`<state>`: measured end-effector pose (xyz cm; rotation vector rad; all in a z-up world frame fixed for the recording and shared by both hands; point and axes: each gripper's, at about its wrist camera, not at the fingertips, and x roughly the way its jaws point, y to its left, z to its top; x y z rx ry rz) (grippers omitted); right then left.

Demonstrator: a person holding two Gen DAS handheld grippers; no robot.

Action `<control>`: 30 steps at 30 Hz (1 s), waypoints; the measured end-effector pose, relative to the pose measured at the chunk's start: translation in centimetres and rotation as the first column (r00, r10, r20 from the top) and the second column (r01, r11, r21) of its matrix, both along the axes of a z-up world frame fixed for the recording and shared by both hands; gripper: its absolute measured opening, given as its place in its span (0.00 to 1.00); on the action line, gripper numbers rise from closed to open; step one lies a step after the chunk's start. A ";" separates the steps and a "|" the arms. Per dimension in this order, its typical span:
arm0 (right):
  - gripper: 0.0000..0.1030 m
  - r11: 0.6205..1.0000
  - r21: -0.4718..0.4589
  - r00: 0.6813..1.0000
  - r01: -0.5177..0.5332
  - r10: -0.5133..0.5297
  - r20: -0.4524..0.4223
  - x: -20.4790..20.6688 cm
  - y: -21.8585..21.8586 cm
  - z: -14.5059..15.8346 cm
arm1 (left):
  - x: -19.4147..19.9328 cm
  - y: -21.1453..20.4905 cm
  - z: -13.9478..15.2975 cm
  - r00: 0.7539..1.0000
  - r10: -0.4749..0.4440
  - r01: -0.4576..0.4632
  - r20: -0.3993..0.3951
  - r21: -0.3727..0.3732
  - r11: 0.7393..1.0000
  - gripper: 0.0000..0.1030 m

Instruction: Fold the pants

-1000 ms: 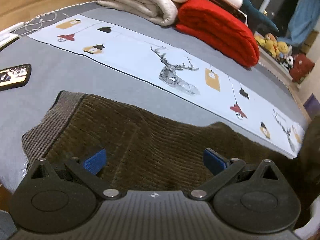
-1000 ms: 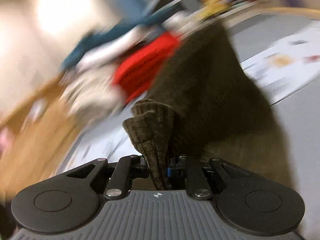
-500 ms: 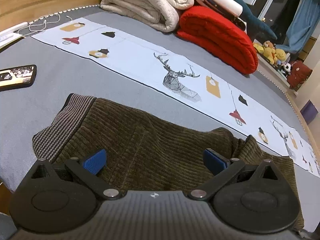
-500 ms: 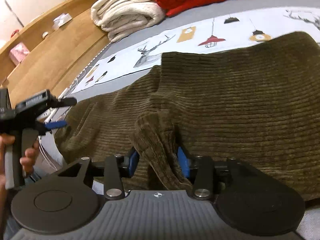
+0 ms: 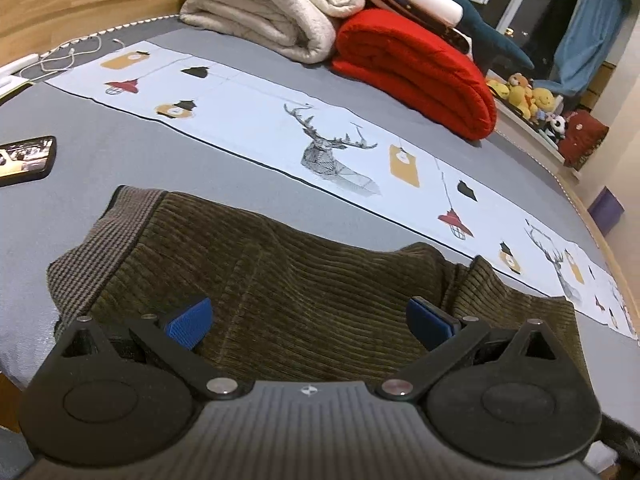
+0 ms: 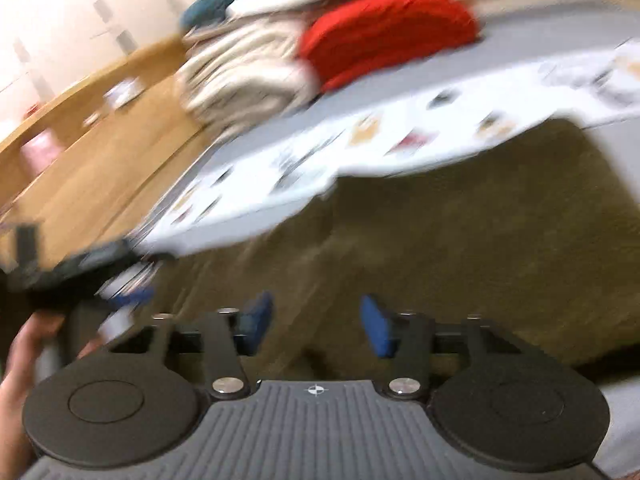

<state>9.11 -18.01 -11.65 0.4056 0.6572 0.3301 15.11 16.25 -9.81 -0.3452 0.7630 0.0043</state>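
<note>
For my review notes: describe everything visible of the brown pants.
The pants are dark olive-brown ribbed corduroy with a grey-brown checked waistband at their left end. They lie folded and mostly flat on the grey bedspread, one fold humped near the right. Both open grippers hover over them; neither grips the cloth.

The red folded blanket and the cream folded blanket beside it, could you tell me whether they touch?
Touching. The left wrist view shows the red folded blanket pressed against the rolled end of the cream folded blanket, with no grey bed cover visible between them.
</note>
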 end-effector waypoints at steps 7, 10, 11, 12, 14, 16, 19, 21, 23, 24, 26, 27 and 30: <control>0.37 0.925 -0.246 0.956 -0.290 0.267 -0.124 -0.9 5.0 -2.8 | -0.4 -1.1 -0.1 0.999 -0.028 0.027 0.016 0.060 0.998 1.00; 0.37 0.942 -0.217 0.966 -0.255 0.235 -0.111 -0.9 4.6 -2.1 | -0.2 -1.2 -0.3 0.999 -0.037 0.037 0.002 0.057 0.998 1.00; 0.37 0.956 -0.180 0.970 -0.233 0.214 -0.115 -0.5 4.1 -1.8 | -0.2 -1.3 -0.4 0.999 -0.038 0.038 -0.003 0.057 0.998 1.00; 0.38 0.966 -0.151 0.975 -0.210 0.196 -0.103 -0.3 3.7 -1.3 | -0.2 -1.3 -0.5 0.999 -0.040 0.040 -0.006 0.059 0.997 1.00; 0.40 0.977 -0.136 0.986 -0.163 0.157 -0.056 0.3 2.9 -0.5 | -0.2 -1.3 -0.7 0.999 -0.039 0.040 -0.009 0.063 0.997 1.00; 0.42 0.982 -0.138 0.991 -0.128 0.122 -0.049 1.5 2.7 -0.1 | -0.1 -1.2 -0.8 0.999 -0.041 0.042 -0.013 0.055 0.998 1.00; 0.44 0.974 -0.150 0.976 -0.168 0.144 -0.161 3.4 2.9 -1.8 | 0.0 -1.2 -0.9 0.999 -0.049 0.049 -0.008 0.052 0.997 1.00; 0.45 0.965 -0.185 0.971 -0.185 0.151 -0.183 3.5 3.4 -3.4 | 0.1 -1.3 -1.0 0.998 -0.060 0.060 -0.005 0.056 0.997 1.00; 0.45 0.959 -0.218 0.977 -0.182 0.152 -0.147 3.1 3.9 -3.3 | 0.2 -1.4 -1.3 0.998 -0.065 0.065 -0.002 0.066 0.996 1.00; 0.45 0.964 -0.210 0.981 -0.164 0.137 -0.141 2.9 3.9 -3.1 | 0.3 -1.4 -1.6 0.998 -0.067 0.067 -0.002 0.071 0.995 1.00; 0.49 0.975 -0.190 0.986 -0.116 0.090 -0.138 2.7 3.4 -2.5 | 0.7 -1.4 -2.1 0.997 -0.072 0.073 -0.014 0.076 0.994 1.00; 0.50 0.978 -0.189 0.990 -0.086 0.063 -0.126 2.7 3.0 -2.0 | 1.0 -1.5 -2.2 0.997 -0.065 0.067 -0.037 0.069 0.995 1.00; 0.56 0.976 -0.216 0.997 -0.001 -0.015 -0.074 1.2 1.1 -0.5 | 1.3 -1.4 -1.9 0.996 -0.093 0.094 -0.014 0.005 0.996 1.00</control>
